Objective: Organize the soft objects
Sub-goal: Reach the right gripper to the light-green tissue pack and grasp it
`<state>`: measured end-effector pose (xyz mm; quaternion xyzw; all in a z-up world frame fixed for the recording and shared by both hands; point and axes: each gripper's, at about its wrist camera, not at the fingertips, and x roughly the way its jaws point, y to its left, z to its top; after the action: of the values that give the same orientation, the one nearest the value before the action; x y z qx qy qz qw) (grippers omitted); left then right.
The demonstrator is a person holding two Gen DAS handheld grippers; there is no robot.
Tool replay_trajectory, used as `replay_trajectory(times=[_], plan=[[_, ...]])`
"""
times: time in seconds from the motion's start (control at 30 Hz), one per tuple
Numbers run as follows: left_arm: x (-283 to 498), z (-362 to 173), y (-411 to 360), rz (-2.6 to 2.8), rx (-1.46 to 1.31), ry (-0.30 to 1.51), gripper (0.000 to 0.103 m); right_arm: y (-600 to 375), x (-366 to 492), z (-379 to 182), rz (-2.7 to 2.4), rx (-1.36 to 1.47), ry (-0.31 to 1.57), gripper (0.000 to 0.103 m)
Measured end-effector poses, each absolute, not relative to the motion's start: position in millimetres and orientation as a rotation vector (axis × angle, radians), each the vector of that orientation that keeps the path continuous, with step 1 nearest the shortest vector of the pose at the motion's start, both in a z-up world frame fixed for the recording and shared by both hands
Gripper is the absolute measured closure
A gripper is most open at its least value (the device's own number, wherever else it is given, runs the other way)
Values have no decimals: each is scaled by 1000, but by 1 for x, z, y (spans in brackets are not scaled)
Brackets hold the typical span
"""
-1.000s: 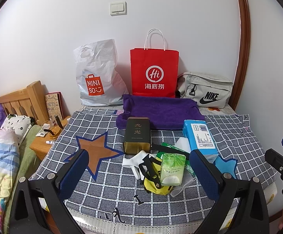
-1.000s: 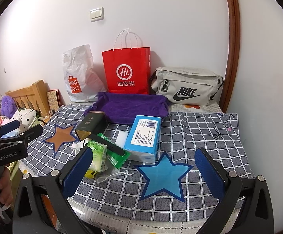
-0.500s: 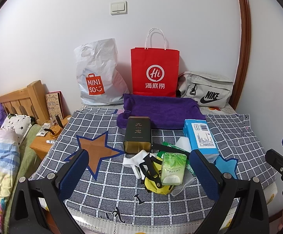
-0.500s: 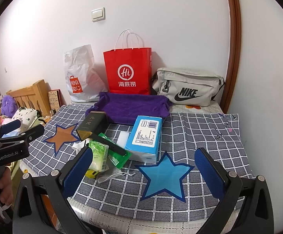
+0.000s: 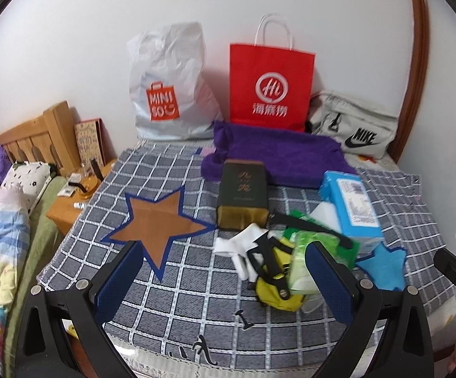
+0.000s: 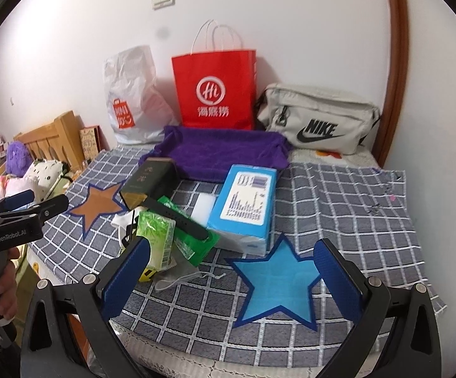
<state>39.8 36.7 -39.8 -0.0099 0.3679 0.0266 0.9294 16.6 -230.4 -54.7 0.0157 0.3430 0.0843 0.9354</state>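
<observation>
Left wrist view: left hand-held gripper (image 5: 224, 271) wide open, empty, near edge of the table (image 5: 177, 296).
Right wrist view: right hand-held gripper (image 6: 231, 271) wide open, empty, over the blue star (image 6: 278, 280).
Pile: tissue pack (image 6: 157, 236), blue pack (image 6: 243, 201), white cloth (image 5: 240, 245), yellow pouch (image 5: 278, 289) heaped mid-table, right of the brown star (image 5: 161, 217).
Purple towel (image 6: 221, 151): far side, bare.
Progress: apparently nothing sorted yet; all soft items left.
</observation>
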Motion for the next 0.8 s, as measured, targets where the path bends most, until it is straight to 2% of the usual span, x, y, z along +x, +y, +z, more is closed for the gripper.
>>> replay_trajectory(times=[0.47, 0.8], plan=[[80, -102, 75, 100, -51, 868, 0, -141, 67, -113, 326, -8, 837, 3], [99, -131, 88, 82, -81, 942, 0, -118, 93, -131, 292, 3, 893, 3]])
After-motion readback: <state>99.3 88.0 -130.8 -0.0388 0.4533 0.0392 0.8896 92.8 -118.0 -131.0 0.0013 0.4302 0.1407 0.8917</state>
